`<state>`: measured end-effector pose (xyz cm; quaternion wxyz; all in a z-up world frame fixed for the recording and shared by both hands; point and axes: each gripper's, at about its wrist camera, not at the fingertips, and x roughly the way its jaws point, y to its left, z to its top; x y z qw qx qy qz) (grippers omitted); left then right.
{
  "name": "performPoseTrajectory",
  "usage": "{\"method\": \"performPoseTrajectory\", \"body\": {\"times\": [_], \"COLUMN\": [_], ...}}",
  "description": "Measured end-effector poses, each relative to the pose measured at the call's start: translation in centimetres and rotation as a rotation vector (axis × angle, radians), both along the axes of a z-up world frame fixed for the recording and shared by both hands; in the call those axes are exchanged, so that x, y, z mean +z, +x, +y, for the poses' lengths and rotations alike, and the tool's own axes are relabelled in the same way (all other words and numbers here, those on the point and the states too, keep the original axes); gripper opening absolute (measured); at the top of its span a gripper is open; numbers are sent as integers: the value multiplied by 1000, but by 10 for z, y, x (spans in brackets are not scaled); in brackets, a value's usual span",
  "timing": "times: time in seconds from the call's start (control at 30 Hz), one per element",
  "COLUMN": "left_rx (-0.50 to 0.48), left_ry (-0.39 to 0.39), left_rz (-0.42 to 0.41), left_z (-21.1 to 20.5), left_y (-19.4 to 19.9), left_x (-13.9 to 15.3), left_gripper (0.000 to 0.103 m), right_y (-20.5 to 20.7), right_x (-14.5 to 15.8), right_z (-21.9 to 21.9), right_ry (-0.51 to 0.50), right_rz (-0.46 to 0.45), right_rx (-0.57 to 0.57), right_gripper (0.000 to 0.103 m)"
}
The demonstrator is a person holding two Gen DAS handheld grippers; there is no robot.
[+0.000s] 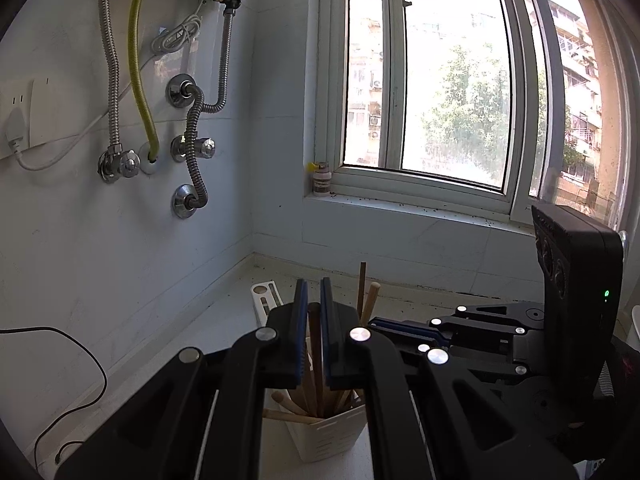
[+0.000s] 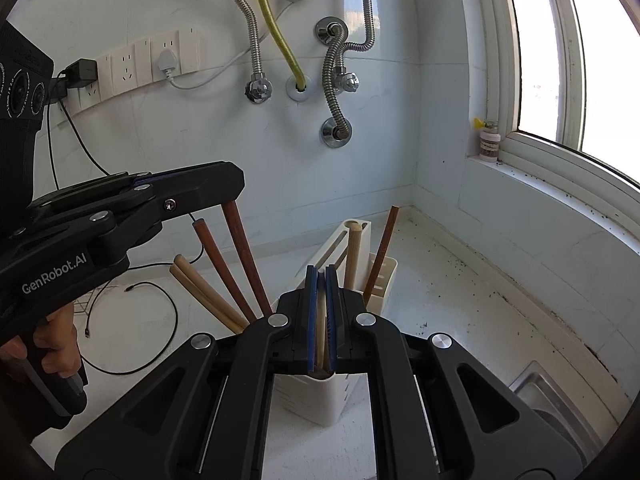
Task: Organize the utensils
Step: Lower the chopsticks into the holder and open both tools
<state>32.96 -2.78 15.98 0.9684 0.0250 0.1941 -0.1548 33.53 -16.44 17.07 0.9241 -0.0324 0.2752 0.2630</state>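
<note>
A white utensil holder [image 2: 320,400] stands on the counter right below both grippers, with several wooden chopsticks fanned out of it. My right gripper [image 2: 320,274] is shut on a light wooden chopstick [image 2: 320,328] that stands upright in this holder. To its left, my left gripper [image 2: 232,186] is shut on the top of a dark brown chopstick [image 2: 242,252] whose lower end is in the same holder. In the left wrist view the left gripper [image 1: 314,288] pinches that dark chopstick [image 1: 316,344] above the holder [image 1: 328,436], and the right gripper [image 1: 400,328] lies close on the right.
A second white holder [image 2: 380,280] with a dark stick and a light round stick stands behind, next to a slotted white block [image 2: 340,240]. A steel sink [image 2: 560,396] lies at the right. Hoses, sockets and cables [image 2: 120,292] line the wall. A hand [image 2: 60,344] grips the left handle.
</note>
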Motion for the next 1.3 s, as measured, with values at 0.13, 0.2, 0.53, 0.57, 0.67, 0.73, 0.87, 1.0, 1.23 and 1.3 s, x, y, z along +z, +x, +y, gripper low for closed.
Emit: {"method": "performPoseTrajectory", "body": {"times": [0.13, 0.2, 0.53, 0.57, 0.67, 0.73, 0.87, 1.0, 1.23, 1.3], "left_rx": [1, 6, 6, 8, 13, 15, 21, 26, 45, 45], "left_ry": [-5, -10, -9, -11, -10, -9, -8, -12, -46, -71], "left_rz": [26, 34, 46, 48, 52, 57, 60, 55, 60, 51], "left_z": [2, 4, 5, 5, 5, 5, 6, 9, 21, 27], "left_y": [3, 3, 2, 2, 1, 0, -3, -8, -23, -34], "left_x": [-3, -5, -5, -5, -4, -4, -1, 3, 2, 3], "left_gripper": [6, 6, 6, 6, 6, 6, 6, 7, 12, 19], "right_y": [6, 9, 16, 17, 18, 18, 15, 8, -7, -14], "right_x": [-7, -9, -19, -19, -19, -19, -17, -11, 1, 6], "right_z": [-5, -7, -14, -15, -16, -16, -18, -21, -34, -37], "right_ry": [16, 26, 64, 73, 84, 84, 96, 97, 112, 117], "right_rz": [46, 66, 137, 147, 161, 163, 174, 154, 136, 130], "right_rx": [-2, -5, -21, -20, -18, -17, -5, -9, -25, -27], "right_gripper": [4, 4, 4, 4, 4, 5, 6, 6, 8, 11]}}
